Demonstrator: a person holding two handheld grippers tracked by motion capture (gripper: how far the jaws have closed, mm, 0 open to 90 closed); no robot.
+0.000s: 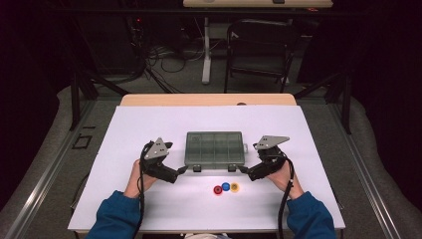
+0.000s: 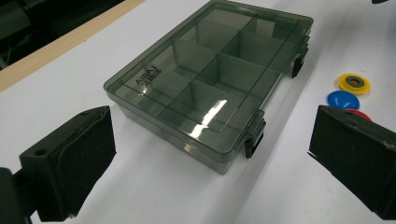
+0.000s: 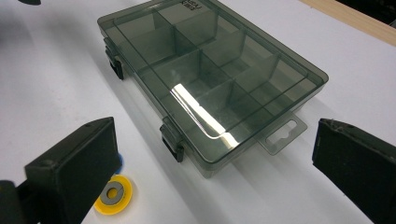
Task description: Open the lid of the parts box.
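- High view is showing a person sitting at a white table (image 1: 149,124), with the left gripper (image 1: 181,171) and the right gripper (image 1: 243,170) pointing at the near corners of a smoky compartment box (image 1: 215,148) lying at the table's centre.
- Left gripper view is looking along jaws standing wide apart and holding nothing; the box lies toward 12 o'clock, its near latch (image 2: 254,139) sitting between them.
- Right gripper view is likewise showing jaws standing apart and empty, with a latch (image 3: 173,138) ahead and the hang tab (image 3: 282,135) toward 2 o'clock.
- The lid is lying flat and both latches are looking fastened, so opening appears not yet begun.
- 3 discs are waiting at 6 o'clock of the box: a red disc (image 1: 217,190), a blue disc (image 1: 226,186) and a yellow disc (image 1: 234,187), none inside a compartment.
- Judging from this, unlatching, lifting the lid and placing the discs are all remaining.
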